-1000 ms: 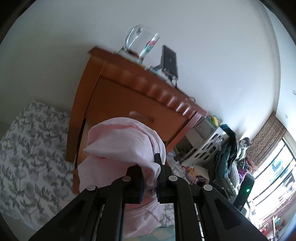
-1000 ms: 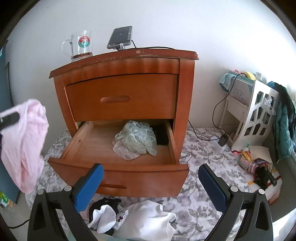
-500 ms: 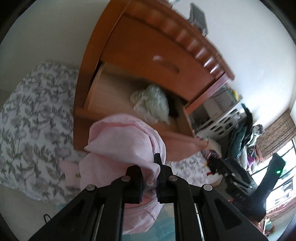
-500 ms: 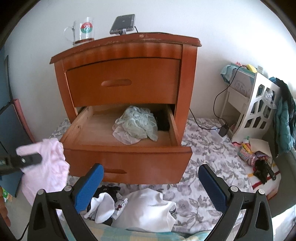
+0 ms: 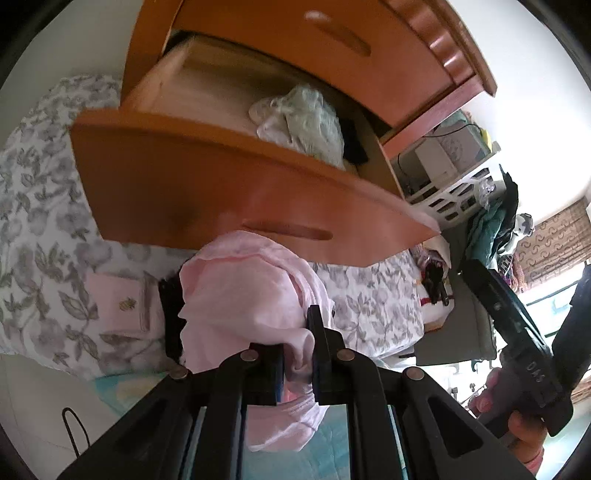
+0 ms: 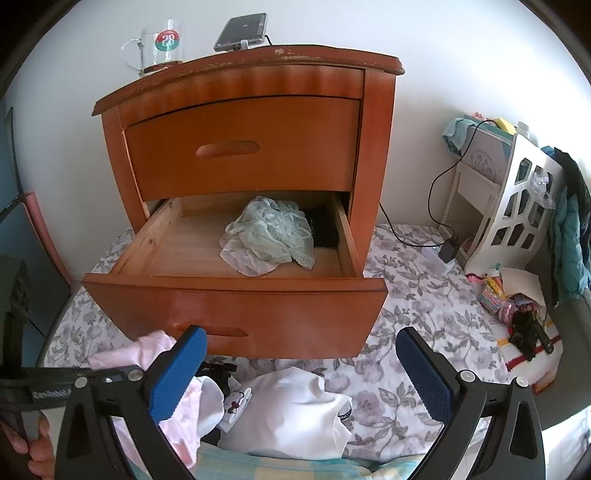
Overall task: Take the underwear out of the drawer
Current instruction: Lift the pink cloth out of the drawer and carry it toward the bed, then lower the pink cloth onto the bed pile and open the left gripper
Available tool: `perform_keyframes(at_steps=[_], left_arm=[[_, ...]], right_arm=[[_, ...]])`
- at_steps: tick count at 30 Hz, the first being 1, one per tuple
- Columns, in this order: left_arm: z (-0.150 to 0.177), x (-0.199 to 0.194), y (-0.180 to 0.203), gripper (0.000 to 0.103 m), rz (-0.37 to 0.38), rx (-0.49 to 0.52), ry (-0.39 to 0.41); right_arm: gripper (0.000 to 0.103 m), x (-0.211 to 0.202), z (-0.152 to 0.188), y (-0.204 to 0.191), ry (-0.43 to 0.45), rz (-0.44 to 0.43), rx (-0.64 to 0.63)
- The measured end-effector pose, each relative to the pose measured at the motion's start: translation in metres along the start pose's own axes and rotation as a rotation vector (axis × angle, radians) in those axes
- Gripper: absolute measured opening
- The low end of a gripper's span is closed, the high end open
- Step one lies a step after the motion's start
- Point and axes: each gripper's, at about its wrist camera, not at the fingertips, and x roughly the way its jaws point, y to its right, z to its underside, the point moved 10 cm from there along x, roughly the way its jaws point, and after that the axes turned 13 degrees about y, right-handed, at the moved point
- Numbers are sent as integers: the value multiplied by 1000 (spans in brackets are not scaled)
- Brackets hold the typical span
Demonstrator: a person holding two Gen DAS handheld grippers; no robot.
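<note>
My left gripper [image 5: 297,354] is shut on pink underwear [image 5: 247,295], which hangs bunched low in front of the open lower drawer [image 5: 221,192]. In the right wrist view the same pink underwear [image 6: 147,347] shows at the lower left, just over a pile of garments on the floor. My right gripper [image 6: 299,354] stands open and holds nothing, in front of the drawer front [image 6: 236,306]. Inside the drawer lie pale green lace underwear [image 6: 273,232] over a white piece, with a dark item [image 6: 325,229] behind them at the right.
The floor pile holds a white garment [image 6: 291,410] and a folded pink piece [image 5: 118,302] on a floral mat [image 6: 424,314]. A glass mug [image 6: 159,44] and a phone [image 6: 242,31] stand on the nightstand. A white rack [image 6: 517,206] and a charger cable [image 6: 447,251] are at the right.
My left gripper has come down with the pink underwear, from beside the upper drawer to low in front of the lower drawer's front. The right gripper has sunk slightly and stays open.
</note>
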Motion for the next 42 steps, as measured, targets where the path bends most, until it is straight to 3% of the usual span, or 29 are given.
perform_keyframes(at_steps=[12,23,25,27,32,37,42], left_arm=[[-5,25,-1,10,-6,-14,-15],[1,60,-32,13,-77,-84,-45],[6,63,-40,31,-100,-108,-65],[8,64,-44,40,-114,-119,-77],[13,63,-50,46,-139,-123,-89],[13,58,-54,69,-178,-106,-80],[10,51,-60,77,-232,-84,-57]], right_arm=[[103,15,10,1,-34,-3,-2],[103,26,17,5,-59,7,-2],[103,28,18,5,-63,6,-3],[103,30,19,5,-67,6,-4],[103,33,21,3,-74,2,-9],[103,34,22,3,-77,4,-8],[103,34,22,4,-77,4,-10]])
